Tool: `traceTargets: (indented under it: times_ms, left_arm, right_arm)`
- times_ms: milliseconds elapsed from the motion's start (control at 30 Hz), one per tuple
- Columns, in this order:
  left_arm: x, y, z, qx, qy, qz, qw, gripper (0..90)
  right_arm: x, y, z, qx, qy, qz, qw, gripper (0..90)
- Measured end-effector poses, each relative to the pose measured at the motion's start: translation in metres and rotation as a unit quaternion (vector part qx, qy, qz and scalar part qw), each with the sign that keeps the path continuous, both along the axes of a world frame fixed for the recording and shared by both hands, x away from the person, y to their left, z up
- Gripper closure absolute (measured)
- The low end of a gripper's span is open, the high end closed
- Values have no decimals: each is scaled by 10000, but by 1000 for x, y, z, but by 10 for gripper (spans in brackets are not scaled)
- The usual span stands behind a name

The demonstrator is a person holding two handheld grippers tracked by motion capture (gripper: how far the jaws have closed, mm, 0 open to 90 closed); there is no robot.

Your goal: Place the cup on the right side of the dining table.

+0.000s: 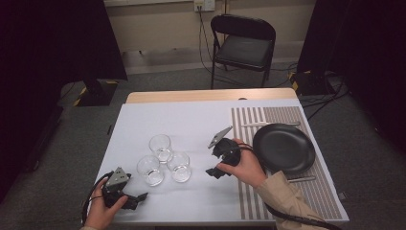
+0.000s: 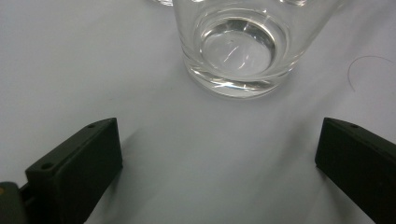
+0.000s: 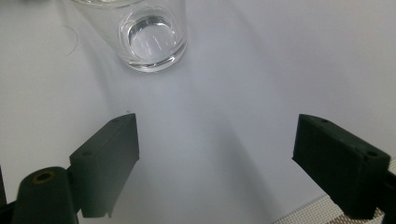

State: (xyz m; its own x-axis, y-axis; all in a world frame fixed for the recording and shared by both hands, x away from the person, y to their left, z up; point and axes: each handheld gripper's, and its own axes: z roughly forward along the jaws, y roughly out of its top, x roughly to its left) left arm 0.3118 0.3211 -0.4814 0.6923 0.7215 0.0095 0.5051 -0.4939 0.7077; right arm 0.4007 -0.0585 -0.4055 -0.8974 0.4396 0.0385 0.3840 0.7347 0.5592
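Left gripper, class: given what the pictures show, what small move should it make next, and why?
Probably ease the left gripper straight forward toward the nearest glass. Its jaws stand wide open and empty, the glass stands upright on the white table cover just ahead, roughly centred between them, and the spread looks wider than the glass base. Closing should wait until the jaws flank the glass.

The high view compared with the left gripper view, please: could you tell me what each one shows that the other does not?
High view alone: three glasses clustered together, the black plate on the striped placemat, the folding chair, and both hands with the left gripper and right gripper.

Left gripper view alone: the left gripper's jaws spread wide, and a close look into the empty glass just ahead of them.

Shared: the white tabletop and that nearest glass.
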Motion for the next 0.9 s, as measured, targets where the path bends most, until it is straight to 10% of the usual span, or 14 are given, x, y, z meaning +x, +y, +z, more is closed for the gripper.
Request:
traceTargets:
  times_ms: [900]
  left_arm:
    - [0,0,0,4,-4,-3,10000,0]
  right_arm:
    - [7,9,10,-21,99,114,9999,134]
